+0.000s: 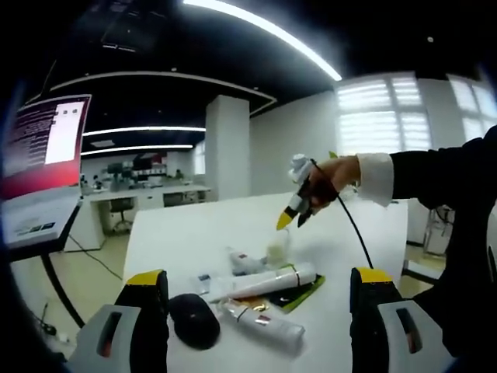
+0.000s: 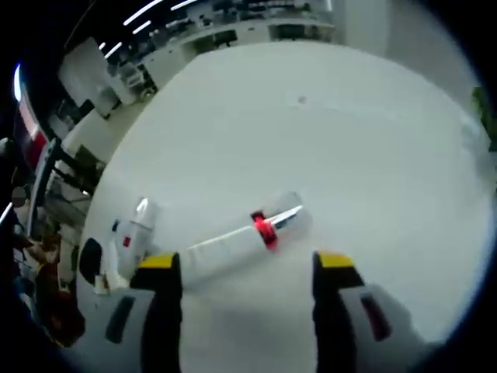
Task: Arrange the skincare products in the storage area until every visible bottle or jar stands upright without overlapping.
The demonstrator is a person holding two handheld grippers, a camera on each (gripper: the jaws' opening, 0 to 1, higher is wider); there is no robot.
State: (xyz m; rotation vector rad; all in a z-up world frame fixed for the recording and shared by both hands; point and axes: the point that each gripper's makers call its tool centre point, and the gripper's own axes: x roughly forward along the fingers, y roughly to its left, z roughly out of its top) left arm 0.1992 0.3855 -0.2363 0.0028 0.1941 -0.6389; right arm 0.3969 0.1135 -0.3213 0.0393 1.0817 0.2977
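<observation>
Several skincare items lie in a loose cluster on the white table. A long white tube lies flat across a green-black packet. In front of it lies a clear-wrapped tube, with a black round jar to its left. A small white bottle lies on its side, next to a small clear jar. My left gripper is open, low in front of the cluster. My right gripper hovers above the clear jar. In the right gripper view, my right gripper is open over a lying white tube with a red band; a white bottle lies left of it.
A person's hand and dark sleeve hold the right gripper; its cable hangs over the table. A monitor on a stand is left of the table. The table's far half is bare white. A black item sits at the table's left edge.
</observation>
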